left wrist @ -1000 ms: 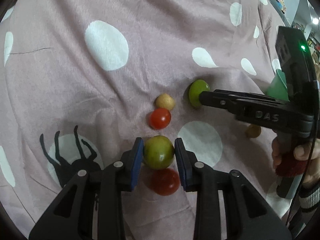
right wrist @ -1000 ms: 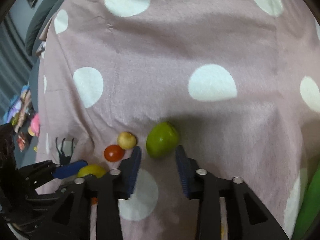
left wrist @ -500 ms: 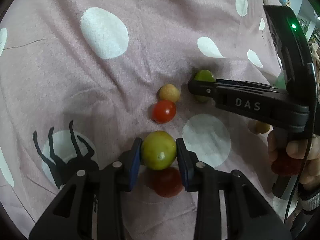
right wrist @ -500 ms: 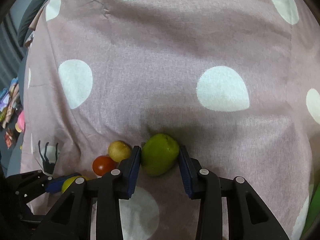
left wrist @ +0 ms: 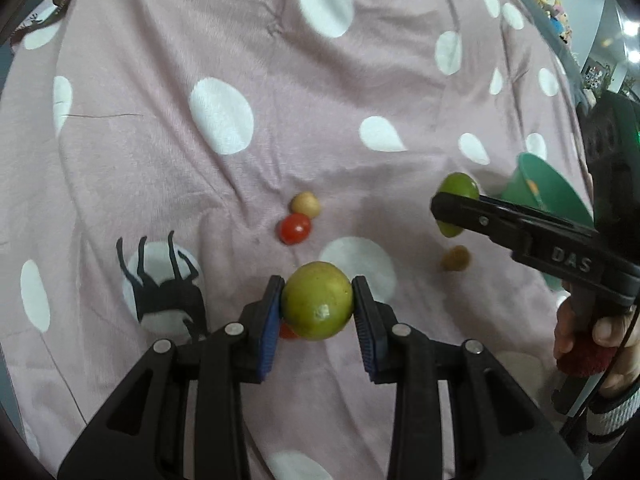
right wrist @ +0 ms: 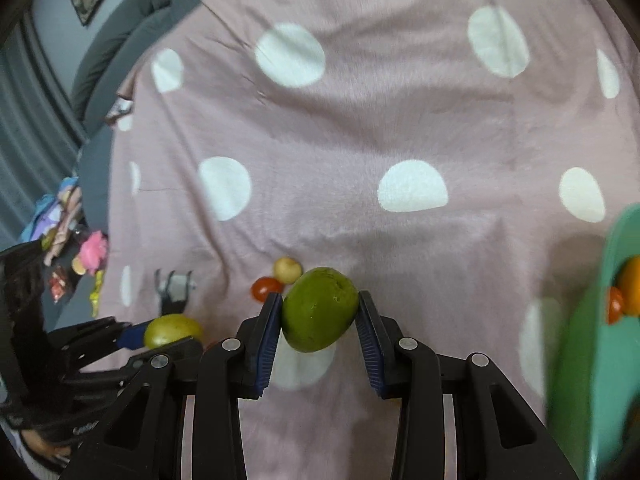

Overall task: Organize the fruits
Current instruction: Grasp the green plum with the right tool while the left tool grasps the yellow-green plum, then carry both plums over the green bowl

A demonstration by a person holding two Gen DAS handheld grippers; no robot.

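both grippers are loaded. the left gripper (left wrist: 318, 308) is clamped on a yellow-green fruit (left wrist: 317, 306), held clear above the spotted pink bedspread (left wrist: 200, 200). the right gripper (right wrist: 319, 312) is clamped on a darker green fruit (right wrist: 319, 309), raised and just left of the green bowl (right wrist: 592, 360).

procedure for the step in hand, judged as transfer to the bowl:
- hold the clamp constant; round fruit can roll out between flat pads (right wrist: 269, 330).
- carry the right load over the bowl rim first, lower it inside, then release. the bowl already holds an orange fruit (right wrist: 631, 286) and a small red one (right wrist: 615, 305); set down beside them, not on top.
- bring the left load across only when the right gripper is out of the path, since both approach from the same side.
- leave the loose red tomato (left wrist: 295, 229), the pale fruit (left wrist: 305, 204) touching it, and the brownish fruit (left wrist: 455, 258) for later passes.

markings: the letters "das" (left wrist: 570, 260) are moulded on the right gripper body. a second moulded word on the left gripper body is possibly present in the right wrist view, too blurred to read.
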